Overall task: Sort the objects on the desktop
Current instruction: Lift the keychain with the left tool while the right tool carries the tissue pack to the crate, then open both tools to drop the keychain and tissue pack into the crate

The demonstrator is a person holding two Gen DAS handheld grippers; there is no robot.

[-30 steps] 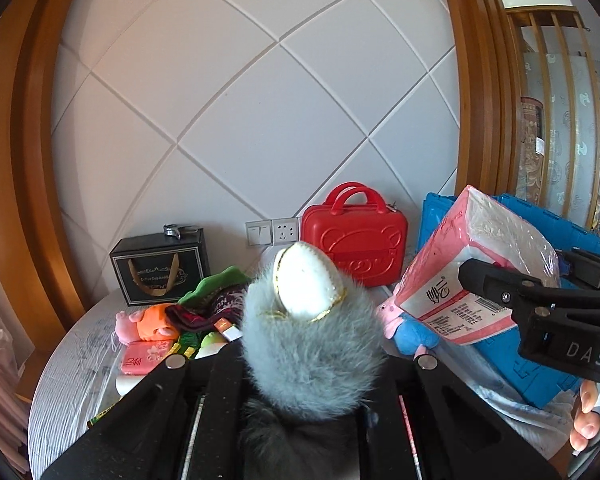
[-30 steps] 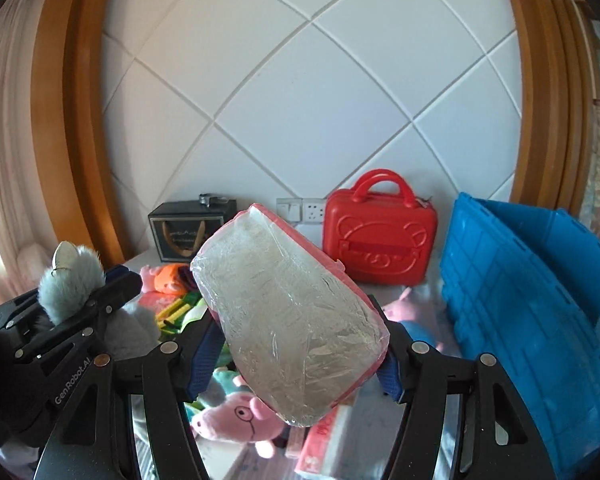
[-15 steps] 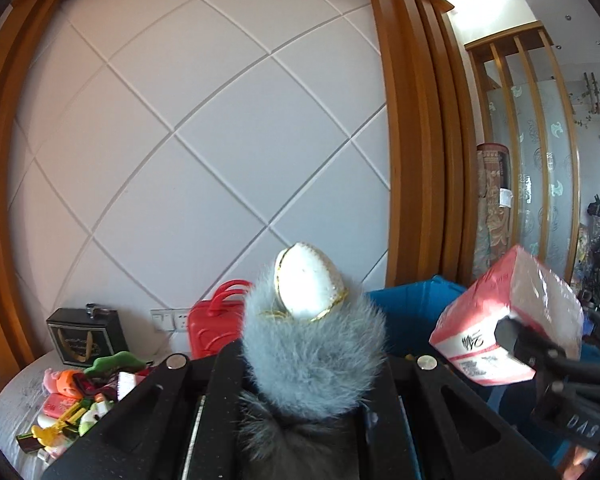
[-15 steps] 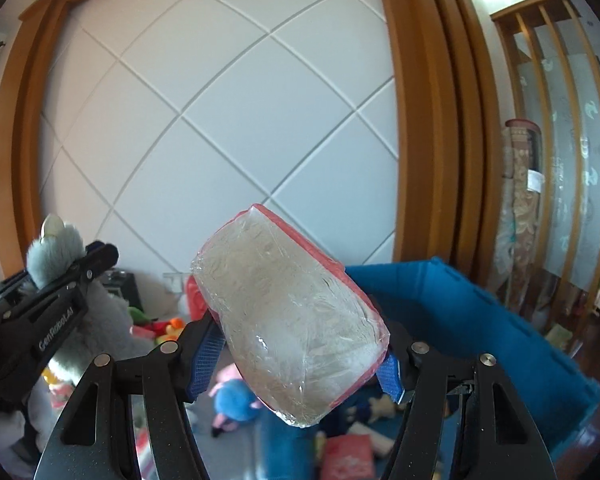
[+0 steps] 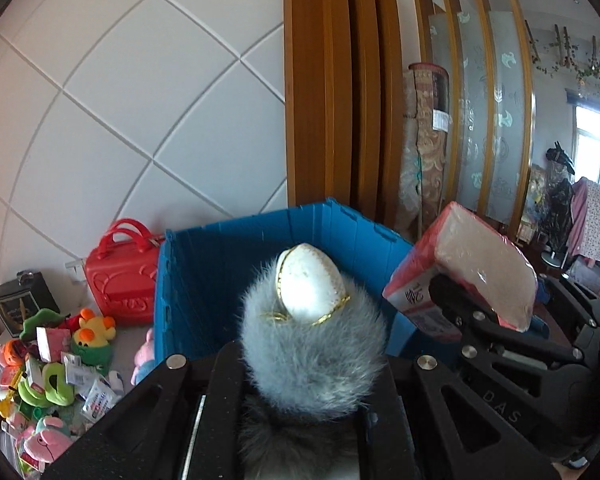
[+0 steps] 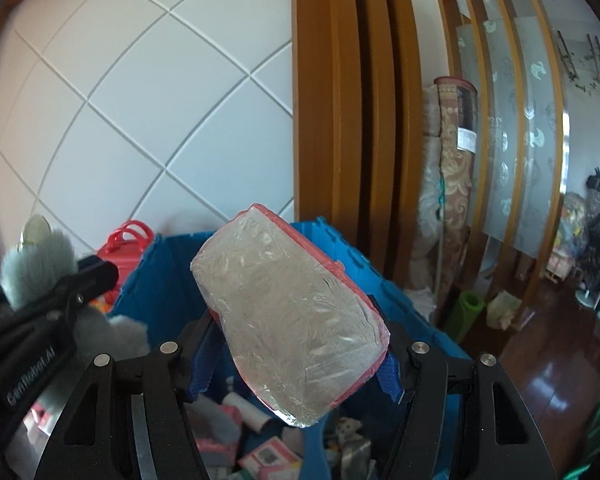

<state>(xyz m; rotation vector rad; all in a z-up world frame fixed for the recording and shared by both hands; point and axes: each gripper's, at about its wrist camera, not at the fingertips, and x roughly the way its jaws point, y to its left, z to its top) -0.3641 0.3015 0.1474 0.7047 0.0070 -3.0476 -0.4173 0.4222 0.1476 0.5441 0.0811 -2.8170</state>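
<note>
In the left wrist view, a grey furry toy [image 5: 312,344] with a white, gold-trimmed oval on top is seen clamped between the jaws of the left gripper [image 5: 300,364], raised in front of the open blue crate [image 5: 220,272], while the red case [image 5: 120,280] and a heap of small toys [image 5: 56,364] are seen low on the left, beside the crate, and the right gripper's load appears at the right. In the right wrist view, a pink-edged tissue pack [image 6: 288,320] wrapped in clear film is gripped tilted between the blue-padded jaws of the right gripper [image 6: 292,364], held above the crate's interior, where small packets [image 6: 268,456] are seen lying, and the furry toy is visible at the left edge in the other gripper.
</note>
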